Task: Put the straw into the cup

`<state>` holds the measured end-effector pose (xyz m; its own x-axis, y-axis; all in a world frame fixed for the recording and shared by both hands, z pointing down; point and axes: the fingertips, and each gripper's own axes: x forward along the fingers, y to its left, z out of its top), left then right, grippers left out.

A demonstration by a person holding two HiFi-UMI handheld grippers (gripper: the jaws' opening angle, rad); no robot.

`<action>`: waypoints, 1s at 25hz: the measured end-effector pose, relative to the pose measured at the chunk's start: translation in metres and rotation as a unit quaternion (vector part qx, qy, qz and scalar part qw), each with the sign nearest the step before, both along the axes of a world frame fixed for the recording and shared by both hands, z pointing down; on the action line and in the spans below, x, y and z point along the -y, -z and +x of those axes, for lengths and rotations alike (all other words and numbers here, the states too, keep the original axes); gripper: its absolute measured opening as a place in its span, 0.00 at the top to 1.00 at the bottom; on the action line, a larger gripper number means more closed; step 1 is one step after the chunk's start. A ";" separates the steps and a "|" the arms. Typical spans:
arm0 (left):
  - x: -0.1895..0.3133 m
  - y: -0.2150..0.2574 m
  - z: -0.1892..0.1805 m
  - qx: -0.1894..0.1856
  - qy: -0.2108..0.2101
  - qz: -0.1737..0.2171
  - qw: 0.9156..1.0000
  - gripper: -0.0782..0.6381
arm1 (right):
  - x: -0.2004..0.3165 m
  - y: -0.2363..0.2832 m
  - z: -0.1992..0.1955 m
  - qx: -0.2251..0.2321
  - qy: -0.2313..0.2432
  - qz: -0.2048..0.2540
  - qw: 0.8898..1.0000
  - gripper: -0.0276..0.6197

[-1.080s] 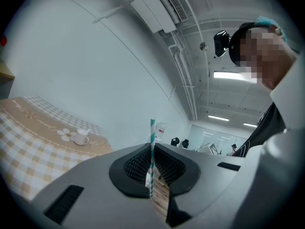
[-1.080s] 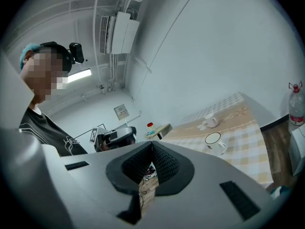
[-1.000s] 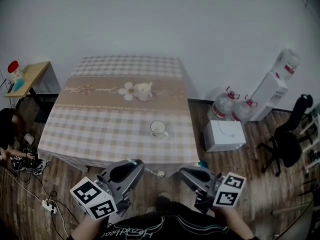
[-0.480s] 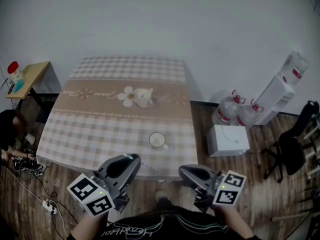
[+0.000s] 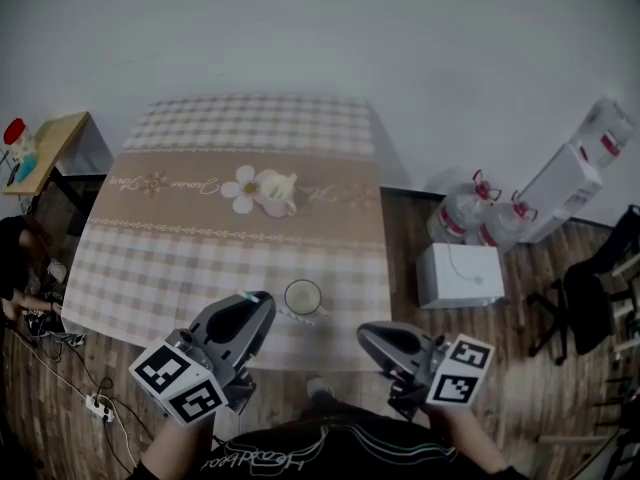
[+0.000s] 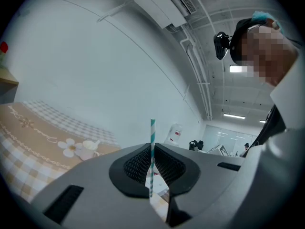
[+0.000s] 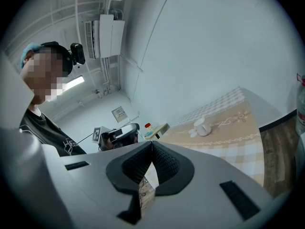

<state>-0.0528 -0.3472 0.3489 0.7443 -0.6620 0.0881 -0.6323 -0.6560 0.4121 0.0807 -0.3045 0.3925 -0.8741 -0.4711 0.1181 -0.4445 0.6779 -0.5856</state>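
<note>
The left gripper's [image 6: 152, 151] jaws were clamped on the teal-and-white striped straw [image 6: 152, 130], which was held crosswise to them with one end sticking out past the pads. The right gripper's [image 7: 151, 146] jaws were pressed together on nothing. A second earlier both grippers had hung over the floor, short of the table [image 5: 180, 268] and well apart from the cup [image 5: 303, 297]. Now the left tip was over the table's front edge, just beside the cup, and the right tip was at that edge.

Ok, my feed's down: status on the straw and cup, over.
Left gripper shut on straw. Right gripper shut, empty. Cup on table just past left jaws, nothing between.
</note>
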 end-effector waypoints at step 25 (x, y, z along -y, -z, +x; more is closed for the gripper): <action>0.091 -0.103 0.009 0.036 0.042 -0.086 0.995 0.87 | 0.079 -0.048 0.014 0.002 0.009 -0.054 0.999 0.94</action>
